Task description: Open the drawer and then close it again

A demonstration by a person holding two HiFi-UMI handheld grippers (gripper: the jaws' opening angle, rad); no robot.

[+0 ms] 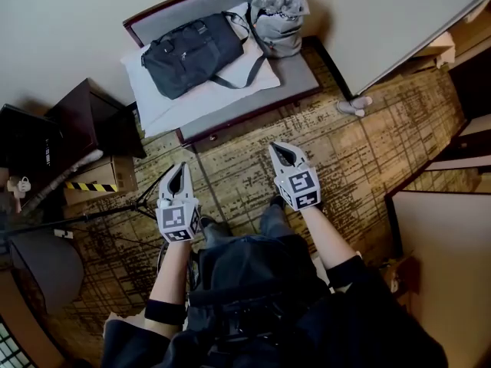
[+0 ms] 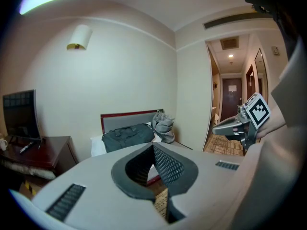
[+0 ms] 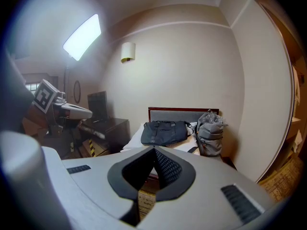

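Patterned carpet (image 1: 368,148); cream walls (image 2: 124,75)

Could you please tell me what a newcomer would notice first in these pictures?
The left claw and the right claw, both shut and empty, hang side by side over the patterned carpet. Beyond them, a dark duffel bag lies on a white cloth on the padded bench, with a grey backpack upright at the bench's right end.

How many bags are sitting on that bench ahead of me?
2. A dark duffel bag lies across the middle of the bench; a grey backpack stands at its right end. A smaller one could be hidden behind them.
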